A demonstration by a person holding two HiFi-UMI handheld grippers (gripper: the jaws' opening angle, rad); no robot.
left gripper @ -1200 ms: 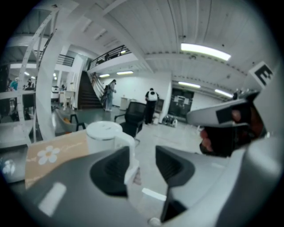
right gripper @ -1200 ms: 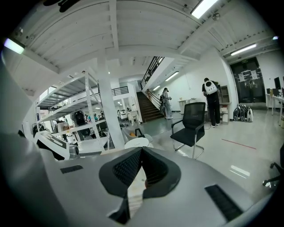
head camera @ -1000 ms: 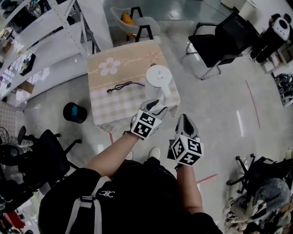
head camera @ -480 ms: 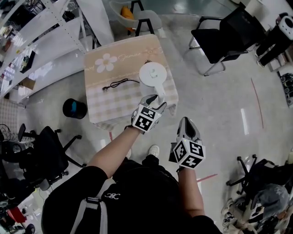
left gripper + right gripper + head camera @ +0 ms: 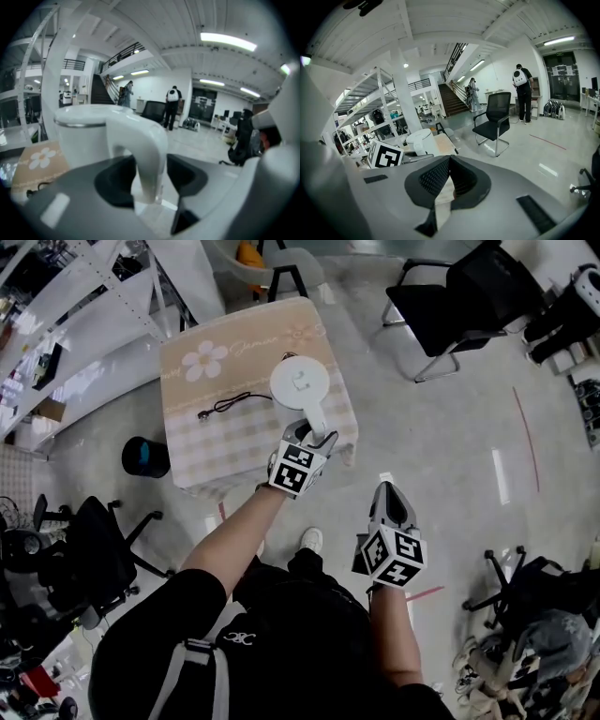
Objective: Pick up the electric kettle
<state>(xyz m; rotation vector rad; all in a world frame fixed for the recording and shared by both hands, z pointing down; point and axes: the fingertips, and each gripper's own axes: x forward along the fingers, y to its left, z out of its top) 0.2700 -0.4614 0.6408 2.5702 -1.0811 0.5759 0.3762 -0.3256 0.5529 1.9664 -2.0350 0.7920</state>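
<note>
A white electric kettle (image 5: 298, 385) stands on the right part of a small table with a beige checked cloth (image 5: 202, 442). Its handle (image 5: 316, 423) points toward me. My left gripper (image 5: 317, 435) is at that handle with its jaws opening. In the left gripper view the handle (image 5: 145, 150) stands between the two dark pads with a gap on each side, and the kettle's body (image 5: 84, 136) is just behind it. My right gripper (image 5: 389, 491) hangs lower right, off the table, its pads meeting at the tip (image 5: 450, 161) with nothing between them. The kettle (image 5: 421, 140) shows small in that view.
A black cord (image 5: 230, 406) lies on the cloth left of the kettle. A black bin (image 5: 145, 456) stands on the floor left of the table. White shelving (image 5: 75, 324) runs along the left. Black office chairs stand at upper right (image 5: 450, 296) and lower left (image 5: 84, 559).
Both grippers have moved forward and down toward the table. The left one has come up to the kettle and now has the handle between its jaws.
</note>
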